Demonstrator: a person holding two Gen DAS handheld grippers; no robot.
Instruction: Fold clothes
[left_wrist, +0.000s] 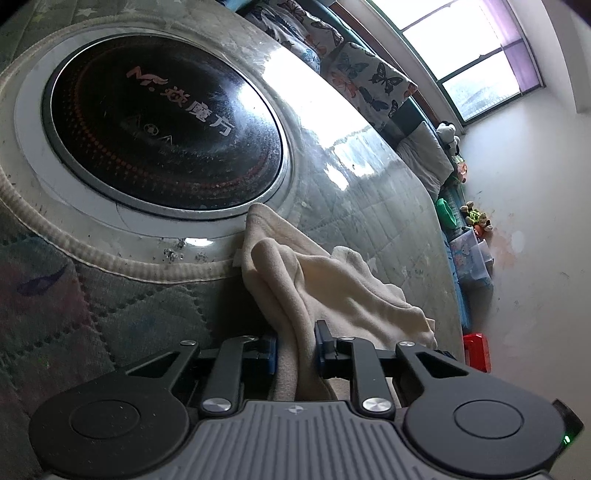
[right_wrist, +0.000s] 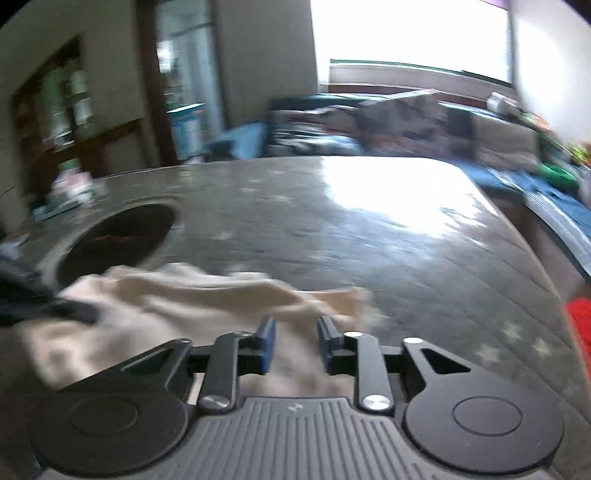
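Left tongs (left_wrist: 295, 345) pinched on a bunched fold of the cream cloth (left_wrist: 325, 280), blue pads pressed to either side of it. Cloth draped forward from the grip onto the quilted table (left_wrist: 373, 166) — its far tip lying just beside the round black cooktop (left_wrist: 162, 122), against the cooktop's pale rim. Right tongs (right_wrist: 295, 341) spread apart, hovering over the cloth (right_wrist: 177, 295) on the side away from the cooktop (right_wrist: 118, 240); blurred view, so possibly just above the fabric rather than touching. Nothing visibly between the right pads. Butterfly-print cushions (left_wrist: 369, 77) well beyond the cooktop, under the window (left_wrist: 476, 62).
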